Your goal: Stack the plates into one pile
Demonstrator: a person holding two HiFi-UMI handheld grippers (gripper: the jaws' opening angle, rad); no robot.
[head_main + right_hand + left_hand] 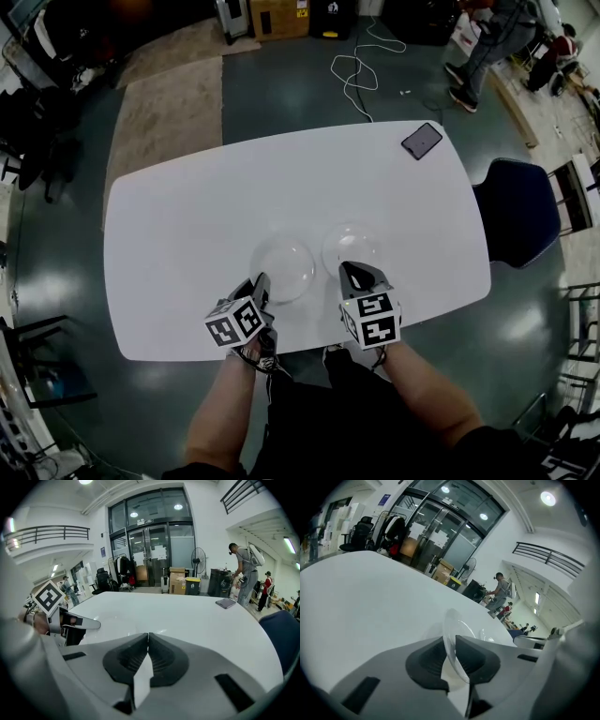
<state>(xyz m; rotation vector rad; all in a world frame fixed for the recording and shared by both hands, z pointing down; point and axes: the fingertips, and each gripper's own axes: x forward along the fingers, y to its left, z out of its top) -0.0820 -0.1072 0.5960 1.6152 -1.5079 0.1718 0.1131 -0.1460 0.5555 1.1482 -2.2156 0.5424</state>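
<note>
Two clear plates lie side by side on the white table (187, 234): the left plate (281, 267) and the right plate (356, 246). My left gripper (262, 284) reaches over the left plate's near rim. In the left gripper view the plate's thin rim (452, 634) stands between the jaws of the left gripper (451, 640), which are slightly apart and do not press on it. My right gripper (353, 273) sits at the right plate's near edge. In the right gripper view the jaws of the right gripper (148, 635) meet tip to tip, and I see nothing between them.
A dark phone (422, 141) lies at the table's far right corner. A blue chair (516, 211) stands beside the right edge. A person (497, 37) stands beyond the table, and a white cable (354, 70) lies on the floor behind it.
</note>
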